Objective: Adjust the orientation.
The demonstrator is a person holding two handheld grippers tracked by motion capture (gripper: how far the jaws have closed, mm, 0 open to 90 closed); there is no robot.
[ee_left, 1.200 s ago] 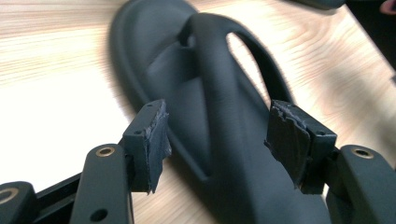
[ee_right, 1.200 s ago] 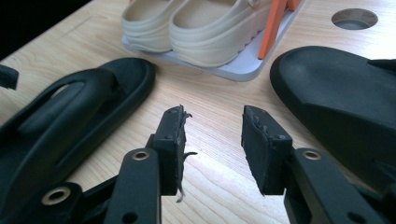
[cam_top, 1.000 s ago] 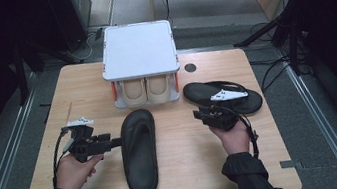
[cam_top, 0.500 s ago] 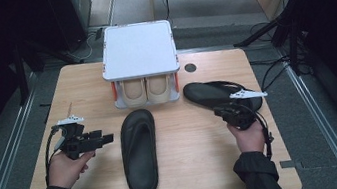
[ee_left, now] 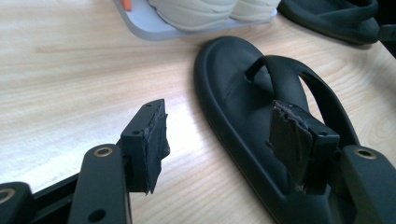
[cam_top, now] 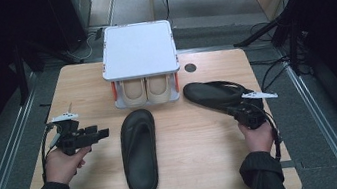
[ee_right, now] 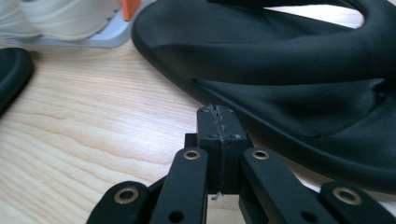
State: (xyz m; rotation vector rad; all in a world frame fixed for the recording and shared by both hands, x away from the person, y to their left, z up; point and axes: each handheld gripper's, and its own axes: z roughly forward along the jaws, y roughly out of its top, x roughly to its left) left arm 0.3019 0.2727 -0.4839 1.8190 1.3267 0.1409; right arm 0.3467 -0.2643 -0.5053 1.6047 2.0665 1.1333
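I find no lettering, brand mark, number or sign that I can read on anything before me. The two black flip-flops (cam_top: 139,152) (cam_top: 214,95) show plain footbeds and straps, with no logo or size stamp visible. The white lid of the shoe rack (cam_top: 138,48) is blank, and the cream shoes (cam_top: 146,90) under it carry no legible mark. The wooden worktop (cam_top: 199,145) bears only its grain and no sticker or label.

Soft overhead light brightens my surface (cam_top: 79,87) against dim surroundings; my hand-held gripper views stay sharp, with pale glare on the wood.
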